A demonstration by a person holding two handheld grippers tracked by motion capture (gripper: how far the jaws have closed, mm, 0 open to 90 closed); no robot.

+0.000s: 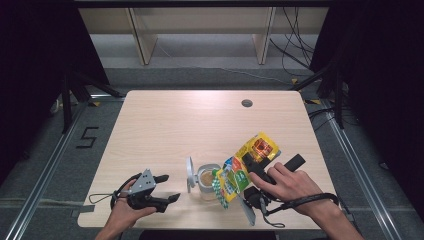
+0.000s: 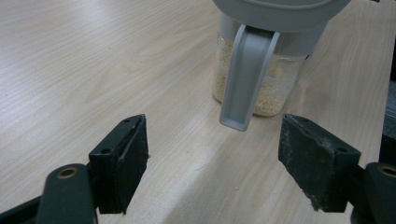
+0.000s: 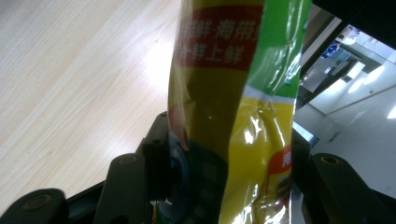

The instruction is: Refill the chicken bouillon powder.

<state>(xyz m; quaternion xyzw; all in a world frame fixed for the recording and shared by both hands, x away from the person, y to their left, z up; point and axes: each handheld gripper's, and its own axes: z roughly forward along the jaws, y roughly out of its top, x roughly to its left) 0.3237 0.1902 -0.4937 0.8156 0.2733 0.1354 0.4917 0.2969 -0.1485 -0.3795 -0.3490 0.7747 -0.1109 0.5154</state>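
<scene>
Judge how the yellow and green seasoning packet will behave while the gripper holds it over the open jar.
The seasoning packet, clamped in the right gripper, is probably floppy: its film creases and bends in the right gripper view. Its glossy surface may be slippery between the fingers. It looks light for its size, staying aloft, tilted over the jar, from one grip.

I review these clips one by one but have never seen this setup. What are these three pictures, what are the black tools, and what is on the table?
A person holds a hand-held two-jaw clamp in each hand. The high view looks down on the wooden table; the other two pictures come from cameras riding on each clamp. The left gripper is open and empty, facing a clear jar of pale grains with its grey lid flipped open. The right gripper is shut on a yellow-green packet, tilted over the jar.
</scene>
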